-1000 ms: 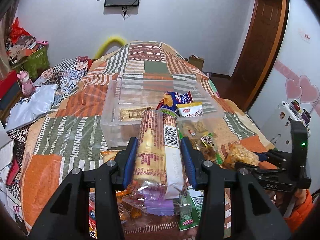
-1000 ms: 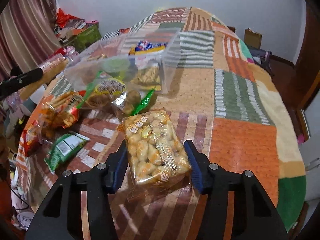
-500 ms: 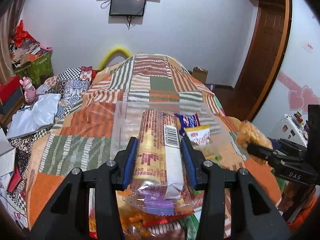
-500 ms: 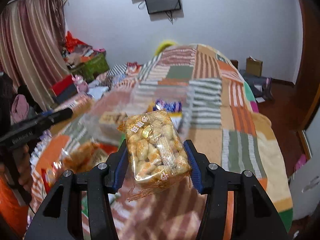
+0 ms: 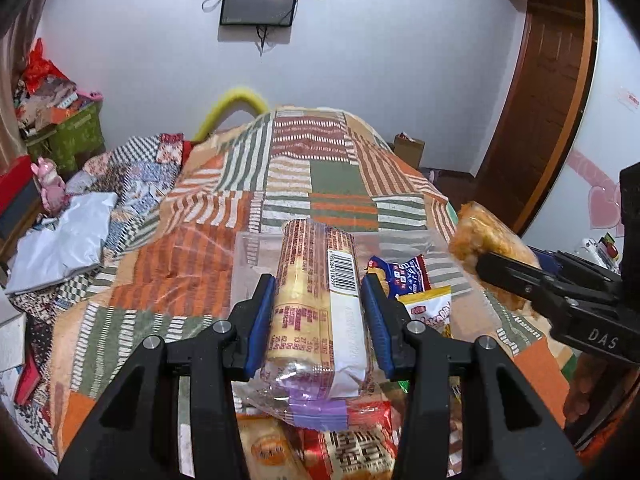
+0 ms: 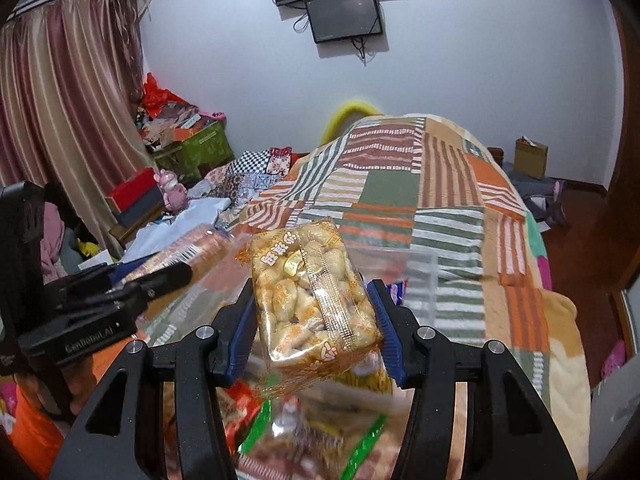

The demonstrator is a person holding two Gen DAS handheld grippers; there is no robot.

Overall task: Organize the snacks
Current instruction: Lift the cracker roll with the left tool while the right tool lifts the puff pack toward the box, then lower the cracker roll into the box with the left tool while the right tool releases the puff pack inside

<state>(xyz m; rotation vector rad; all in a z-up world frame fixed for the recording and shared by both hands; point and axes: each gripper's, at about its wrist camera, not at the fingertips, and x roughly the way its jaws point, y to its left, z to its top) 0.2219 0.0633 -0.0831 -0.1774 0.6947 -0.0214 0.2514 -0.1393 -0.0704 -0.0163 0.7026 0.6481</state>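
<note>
My left gripper (image 5: 319,308) is shut on a long roll of biscuits (image 5: 316,304) in a clear wrapper with a barcode, held in the air above the bed. My right gripper (image 6: 314,322) is shut on a clear bag of golden puffed snacks (image 6: 312,296), also lifted. A clear plastic box (image 5: 434,246) lies ahead on the patchwork quilt, with a blue packet (image 5: 400,274) and a yellow-white packet (image 5: 430,310) inside. Each gripper shows in the other's view: the right one at the right edge (image 5: 492,256), the left one at the left (image 6: 176,270).
Loose snack packets lie under the grippers: red and orange ones (image 5: 348,448), a green-edged bag (image 6: 312,440). The patchwork quilt (image 5: 332,184) covers the bed. Clothes and boxes pile at the left (image 5: 60,216). A wooden door (image 5: 540,100) stands at the right.
Both grippers have risen from the bed with their snacks. The views now tilt up toward the wall, and the clear box sits lower in both views.
</note>
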